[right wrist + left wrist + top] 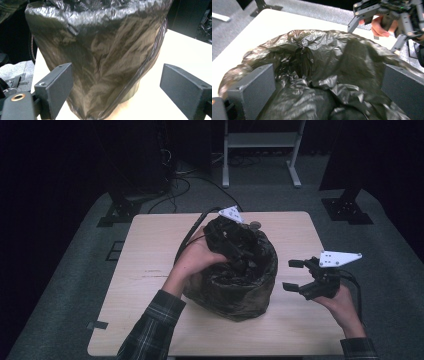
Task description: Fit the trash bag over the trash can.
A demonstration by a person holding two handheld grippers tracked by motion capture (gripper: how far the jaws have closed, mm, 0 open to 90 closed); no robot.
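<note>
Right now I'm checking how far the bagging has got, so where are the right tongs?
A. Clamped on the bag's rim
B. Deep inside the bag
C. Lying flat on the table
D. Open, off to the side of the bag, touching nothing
D: in the high view the right tongs hang with jaws spread beside the black bag, with bare table showing between them, while the left tongs are at the bag's mouth.

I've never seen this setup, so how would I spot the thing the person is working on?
Find the pale wooden table. Near its middle stands a bulky black plastic bag, crinkled and shiny. The left gripper pokes into its open top, while the right gripper waits open beside it.
</note>
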